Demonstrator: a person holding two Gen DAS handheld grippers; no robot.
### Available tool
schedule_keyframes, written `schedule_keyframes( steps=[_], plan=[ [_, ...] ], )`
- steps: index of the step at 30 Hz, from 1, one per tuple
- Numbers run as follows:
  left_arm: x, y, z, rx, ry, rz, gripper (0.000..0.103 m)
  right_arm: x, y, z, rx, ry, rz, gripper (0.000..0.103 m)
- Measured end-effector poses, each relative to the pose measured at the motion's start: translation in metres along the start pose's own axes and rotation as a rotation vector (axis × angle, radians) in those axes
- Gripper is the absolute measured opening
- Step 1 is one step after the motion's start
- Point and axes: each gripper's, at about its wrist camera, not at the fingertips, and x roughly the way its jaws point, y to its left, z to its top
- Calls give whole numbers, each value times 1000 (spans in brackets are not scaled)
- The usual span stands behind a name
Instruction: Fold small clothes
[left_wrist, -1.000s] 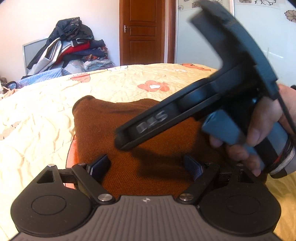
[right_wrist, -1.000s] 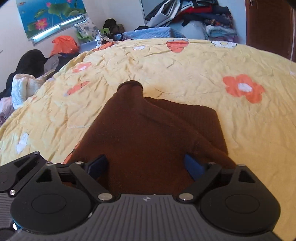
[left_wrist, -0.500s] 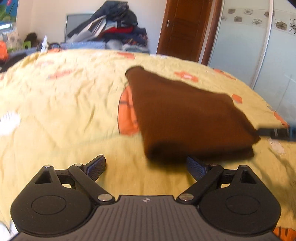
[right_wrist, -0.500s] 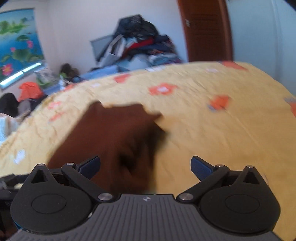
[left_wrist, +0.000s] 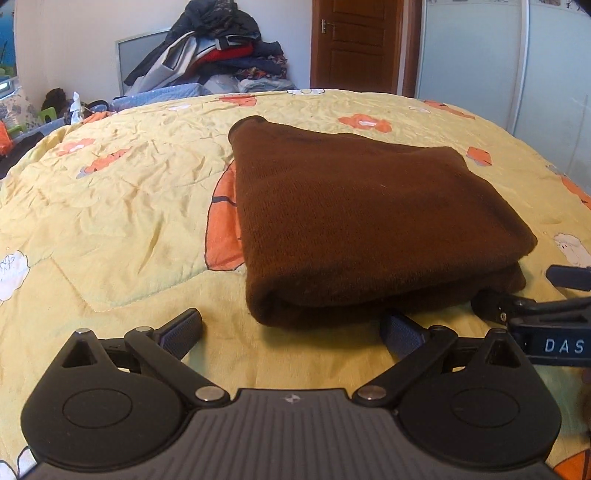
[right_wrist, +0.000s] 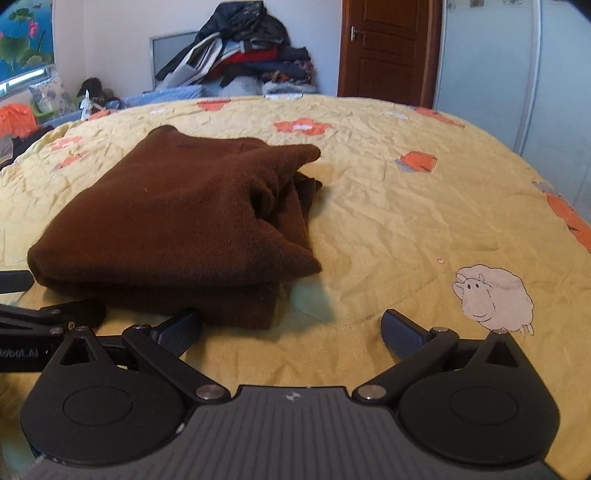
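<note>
Left wrist view. Bed (left_wrist: 110, 206) covered by a yellow quilt with orange flower prints. At 9 o'clock from the garment, bare wrinkled quilt. Brown sweater (left_wrist: 354, 218) lies folded flat on the bed at frame centre, cuff or collar end toward 12 o'clock, folded edge toward 6 o'clock. An orange print shows just beside its 9 o'clock edge.

Left hand-held gripper (left_wrist: 291, 330): jaws spread wide, having just been opening; nothing between them. Its right finger sits just at the sweater's near edge; contact cannot be told. Its left finger stands over bare quilt, apart from the garment. At 3 o'clock, the tip of the right hand-held gripper (left_wrist: 532, 306) enters the frame, just beside the sweater's near right corner.

Background at 12 o'clock: clothes pile (left_wrist: 218, 48), then wooden door (left_wrist: 354, 44), then pale wardrobe panels (left_wrist: 517, 66) at 2 o'clock.

Right wrist view. Left hand-held gripper's fingers (right_wrist: 74, 312) show at 9 o'clock, near the sweater's near left corner. Sweater (right_wrist: 184, 218) sits at 10–11 o'clock, layered edges open on its 3 o'clock side. Right hand-held gripper (right_wrist: 291, 330): jaws wide apart, empty; its left finger near the sweater's near edge, its right finger over quilt. Sheep print (right_wrist: 495, 297) at 3 o'clock.
</note>
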Motion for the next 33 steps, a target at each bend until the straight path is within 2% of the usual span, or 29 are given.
schedule_keyframes(
  steps=[33],
  plan=[
    [-5,-2,-3,-28,0,21,103,-2,1,-4,0,-9,-6,103]
  ],
)
